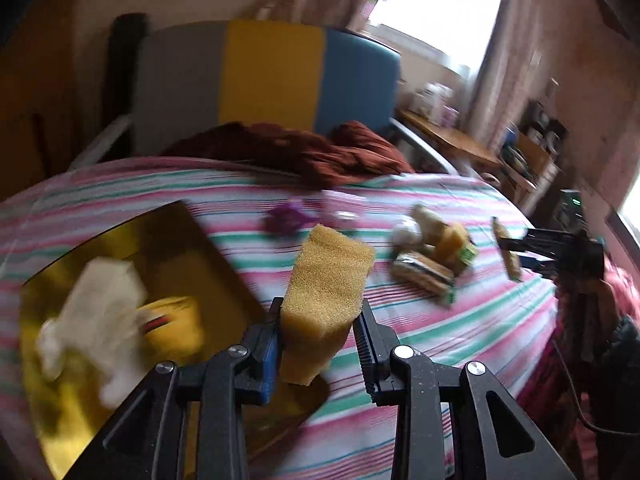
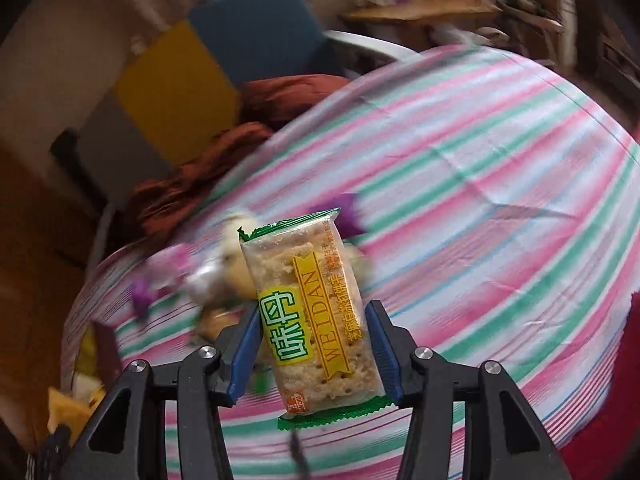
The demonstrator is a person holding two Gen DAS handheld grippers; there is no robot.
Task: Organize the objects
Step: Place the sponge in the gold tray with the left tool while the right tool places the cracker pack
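Note:
My left gripper is shut on a yellow sponge block, held upright above the near right edge of a gold tray. The tray holds a white object and a yellow packet, both blurred. My right gripper is shut on a clear cracker packet with green ends, held above the striped bed. In the left wrist view the right gripper shows at the far right with the cracker packet edge-on. A pile of snack packets lies on the bed, also seen blurred in the right wrist view.
Purple wrapped items lie on the pink, green and white striped bedspread. A rust-brown cloth is bunched at the far edge before a grey, yellow and blue headboard. A cluttered wooden table stands at the right.

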